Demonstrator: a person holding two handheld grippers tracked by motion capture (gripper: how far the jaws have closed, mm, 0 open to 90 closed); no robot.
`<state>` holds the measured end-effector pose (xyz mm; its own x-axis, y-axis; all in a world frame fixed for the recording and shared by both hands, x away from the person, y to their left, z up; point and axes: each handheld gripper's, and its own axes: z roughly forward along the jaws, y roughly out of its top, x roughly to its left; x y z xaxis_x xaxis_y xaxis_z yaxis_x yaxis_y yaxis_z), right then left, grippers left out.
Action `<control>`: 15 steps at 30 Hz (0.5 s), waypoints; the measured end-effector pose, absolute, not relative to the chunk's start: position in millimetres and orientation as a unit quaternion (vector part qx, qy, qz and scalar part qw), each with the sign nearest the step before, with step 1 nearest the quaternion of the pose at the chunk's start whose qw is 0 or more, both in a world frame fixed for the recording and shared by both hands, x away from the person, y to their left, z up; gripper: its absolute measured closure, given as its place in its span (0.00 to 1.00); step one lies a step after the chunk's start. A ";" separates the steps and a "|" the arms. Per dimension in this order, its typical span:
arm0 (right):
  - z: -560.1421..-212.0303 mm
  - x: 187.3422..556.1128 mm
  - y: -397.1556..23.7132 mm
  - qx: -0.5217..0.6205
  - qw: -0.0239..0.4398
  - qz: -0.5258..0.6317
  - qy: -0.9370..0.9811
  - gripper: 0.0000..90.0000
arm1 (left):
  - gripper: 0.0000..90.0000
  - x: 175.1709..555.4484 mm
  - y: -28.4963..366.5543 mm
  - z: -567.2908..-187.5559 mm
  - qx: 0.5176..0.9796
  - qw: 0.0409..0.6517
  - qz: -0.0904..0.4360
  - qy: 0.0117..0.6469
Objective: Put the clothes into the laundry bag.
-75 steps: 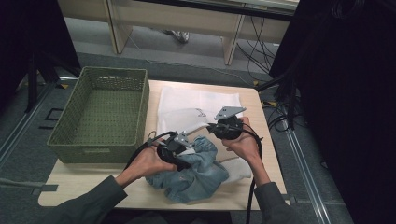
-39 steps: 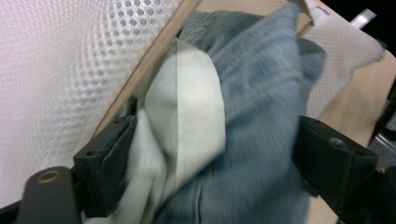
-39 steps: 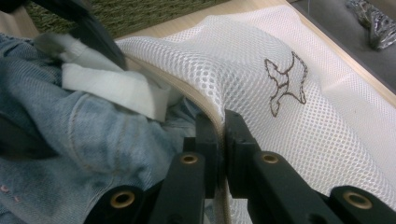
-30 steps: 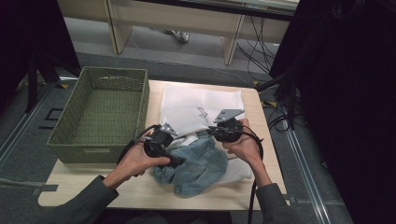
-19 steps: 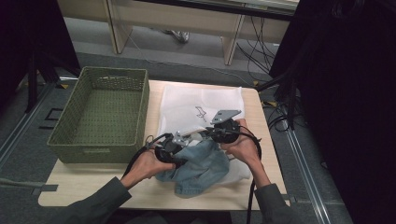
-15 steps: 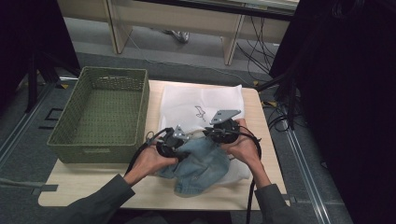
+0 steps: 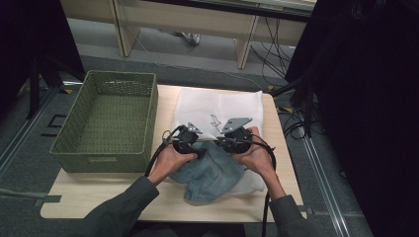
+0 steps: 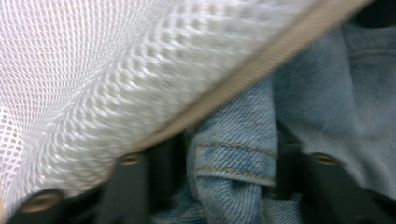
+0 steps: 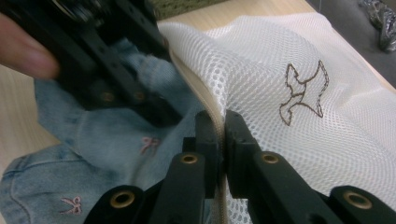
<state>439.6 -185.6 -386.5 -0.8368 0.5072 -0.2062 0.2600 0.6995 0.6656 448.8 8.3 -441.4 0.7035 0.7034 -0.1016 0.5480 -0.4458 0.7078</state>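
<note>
A light blue denim garment (image 7: 212,173) lies bunched at the table's front, with its upper part at the mouth of a white mesh bag (image 7: 217,106) that bears a bird outline. My right gripper (image 9: 222,135) is shut on the bag's beige edge trim (image 9: 210,116) and holds it raised. My left gripper (image 7: 200,150) points into that mouth beside the right one. Its jaws have just been opening, and a hemmed denim fold (image 8: 233,163) sits loosely between them. In the left gripper view the mesh (image 8: 116,70) hangs over the jaws.
A green woven basket (image 7: 106,116) stands on the left of the wooden table (image 7: 99,197), close to my left forearm. Cables trail from both grippers toward the person. Dark curtains and floor cables lie to the right.
My left gripper has moved right and slightly down, from the denim's left edge to the bag's mouth next to the right gripper. The denim has shifted with it. The right gripper has stayed put.
</note>
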 end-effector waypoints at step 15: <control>-386.7 440.4 -186.5 0.217 0.196 0.321 0.901 0.96 | 0.21 388.2 78.5 -449.1 0.866 0.349 0.072 0.352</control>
<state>440.4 -186.5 -386.7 -0.8290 0.5167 -0.2141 0.2652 0.7001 0.6630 388.2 78.5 -449.1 0.7419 0.6594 -0.1218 0.5595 -0.5087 0.6543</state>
